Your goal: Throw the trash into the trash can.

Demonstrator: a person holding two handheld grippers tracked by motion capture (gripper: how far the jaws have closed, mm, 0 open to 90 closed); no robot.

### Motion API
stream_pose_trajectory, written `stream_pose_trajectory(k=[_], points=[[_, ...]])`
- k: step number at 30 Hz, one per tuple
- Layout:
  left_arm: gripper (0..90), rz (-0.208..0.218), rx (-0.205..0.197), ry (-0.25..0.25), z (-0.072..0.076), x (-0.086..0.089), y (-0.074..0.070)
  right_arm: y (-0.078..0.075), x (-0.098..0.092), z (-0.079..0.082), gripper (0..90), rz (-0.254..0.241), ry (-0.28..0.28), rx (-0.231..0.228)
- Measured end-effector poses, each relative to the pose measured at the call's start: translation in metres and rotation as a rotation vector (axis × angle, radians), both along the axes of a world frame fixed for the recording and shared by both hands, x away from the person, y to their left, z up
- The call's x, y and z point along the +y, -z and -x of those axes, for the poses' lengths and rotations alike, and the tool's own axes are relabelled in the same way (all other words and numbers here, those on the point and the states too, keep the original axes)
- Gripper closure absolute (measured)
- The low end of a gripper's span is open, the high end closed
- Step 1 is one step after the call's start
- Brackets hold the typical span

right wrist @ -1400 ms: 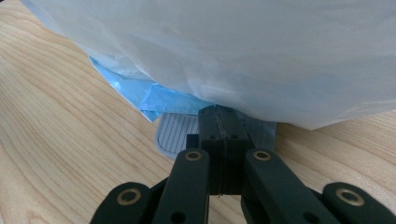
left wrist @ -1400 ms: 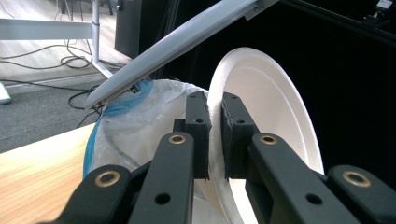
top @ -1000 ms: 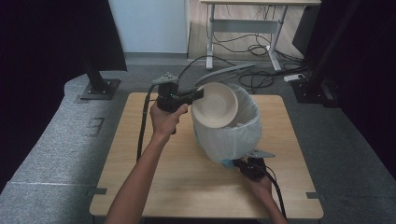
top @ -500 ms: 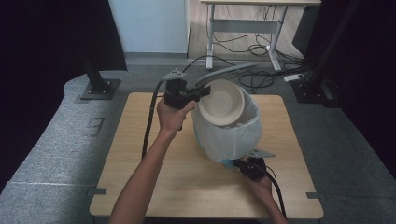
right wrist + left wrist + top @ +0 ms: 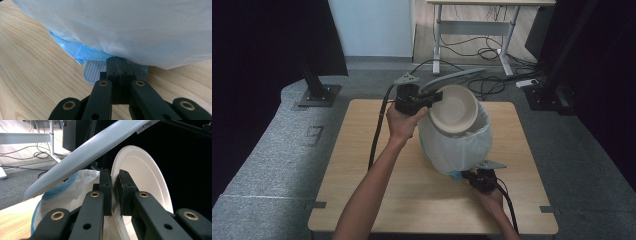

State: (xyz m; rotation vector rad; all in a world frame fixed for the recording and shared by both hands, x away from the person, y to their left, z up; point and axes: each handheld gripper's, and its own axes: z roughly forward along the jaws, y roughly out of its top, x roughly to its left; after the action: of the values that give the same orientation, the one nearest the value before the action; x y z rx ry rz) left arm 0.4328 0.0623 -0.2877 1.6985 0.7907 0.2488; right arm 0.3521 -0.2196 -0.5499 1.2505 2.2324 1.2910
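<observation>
A white paper plate (image 5: pixel 457 107) is tilted over the mouth of a bin lined with a white bag (image 5: pixel 457 150). My left gripper (image 5: pixel 432 97) is shut on the plate's left rim. In the left gripper view the two pads pinch the plate (image 5: pixel 145 177) edge at my left gripper (image 5: pixel 115 192). The bin's grey lid (image 5: pixel 87 150) stands raised behind the plate. My right gripper (image 5: pixel 120 62) is shut, with its tips resting on the bin's ribbed grey pedal (image 5: pixel 93 71) under the bag (image 5: pixel 125 25).
The bin stands on a wooden table (image 5: pixel 362 190), right of its middle. A blue liner edge (image 5: pixel 82 52) pokes out under the white bag. A white desk frame (image 5: pixel 472 30) and cables lie on the floor beyond the table.
My left hand has carried the plate a little to the right, further over the bin's mouth. The right hand and the raised lid have stayed put.
</observation>
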Motion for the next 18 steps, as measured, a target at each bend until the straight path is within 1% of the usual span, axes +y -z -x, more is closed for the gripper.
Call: stream_pose_trajectory(k=[2,15,18], points=[[83.3,-0.016,-0.007,-0.002,-0.001,-0.005,0.000,0.000,0.000,0.000,88.9,-0.001,-0.001,0.001],[83.1,-0.014,-0.020,0.006,-0.004,-0.016,0.001,0.000,0.000,0.000,88.9,0.001,-0.002,0.000],[83.1,-0.021,-0.022,0.003,-0.005,-0.018,0.002,0.000,0.000,0.000,88.9,0.003,-0.002,-0.001]])
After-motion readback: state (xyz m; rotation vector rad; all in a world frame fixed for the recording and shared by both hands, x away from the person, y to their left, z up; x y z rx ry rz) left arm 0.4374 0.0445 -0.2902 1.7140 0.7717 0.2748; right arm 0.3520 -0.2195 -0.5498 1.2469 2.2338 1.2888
